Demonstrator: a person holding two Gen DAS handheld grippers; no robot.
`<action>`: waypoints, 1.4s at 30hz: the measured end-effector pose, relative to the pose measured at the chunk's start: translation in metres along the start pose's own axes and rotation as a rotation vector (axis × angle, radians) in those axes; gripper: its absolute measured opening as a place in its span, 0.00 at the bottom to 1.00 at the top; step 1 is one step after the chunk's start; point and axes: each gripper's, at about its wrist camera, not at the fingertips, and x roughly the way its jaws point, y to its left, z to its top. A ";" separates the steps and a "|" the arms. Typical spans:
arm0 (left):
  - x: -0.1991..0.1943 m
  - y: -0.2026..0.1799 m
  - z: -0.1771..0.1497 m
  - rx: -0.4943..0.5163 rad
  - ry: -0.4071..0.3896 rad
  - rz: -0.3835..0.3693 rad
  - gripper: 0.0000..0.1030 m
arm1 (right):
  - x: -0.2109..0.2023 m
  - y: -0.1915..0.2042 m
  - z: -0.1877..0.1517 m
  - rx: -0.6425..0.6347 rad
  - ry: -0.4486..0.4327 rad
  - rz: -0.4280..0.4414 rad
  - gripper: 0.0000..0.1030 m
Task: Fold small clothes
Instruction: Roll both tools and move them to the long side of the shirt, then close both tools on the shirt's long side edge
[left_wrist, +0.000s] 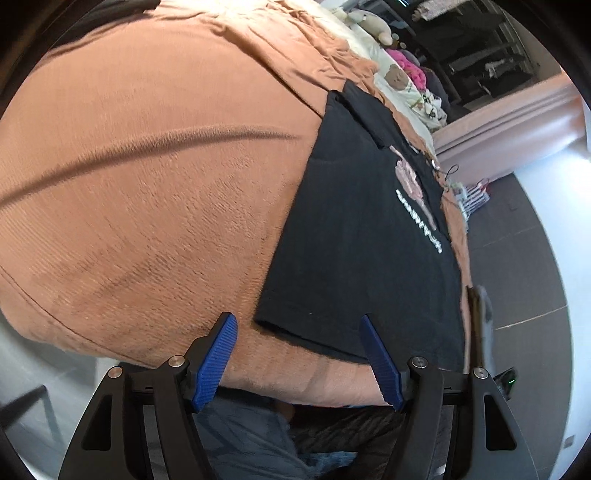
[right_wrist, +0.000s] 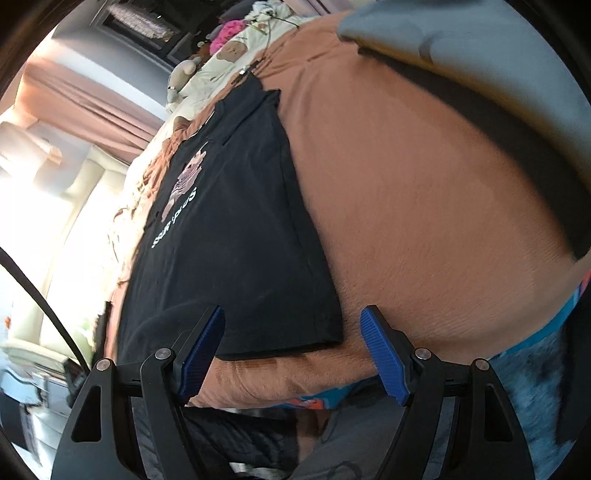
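Observation:
A small black T-shirt (left_wrist: 362, 236) with a pink print and white lettering lies flat on an orange-brown blanket (left_wrist: 147, 184), its side folded in to a long strip. My left gripper (left_wrist: 299, 321) is open and empty, its blue fingers either side of the shirt's near left hem corner, just above it. In the right wrist view the same shirt (right_wrist: 236, 236) lies on the blanket (right_wrist: 424, 203). My right gripper (right_wrist: 293, 314) is open and empty over the shirt's near right hem corner.
Cream bedding with bear prints and plush toys (left_wrist: 399, 77) lies beyond the shirt. A grey cushion (right_wrist: 461, 40) sits at the blanket's far right. Dark floor (left_wrist: 517, 258) lies beside the bed. Pink curtains (right_wrist: 92, 96) hang at the left.

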 end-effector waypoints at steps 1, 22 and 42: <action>0.000 0.001 -0.001 -0.019 0.005 -0.021 0.68 | 0.000 -0.003 0.000 0.018 -0.004 0.019 0.73; 0.005 0.005 -0.005 -0.183 -0.070 -0.117 0.56 | 0.009 -0.010 -0.013 0.170 -0.168 0.183 0.50; -0.012 0.002 0.015 -0.219 -0.160 -0.107 0.03 | -0.012 0.056 -0.014 0.116 -0.216 0.103 0.00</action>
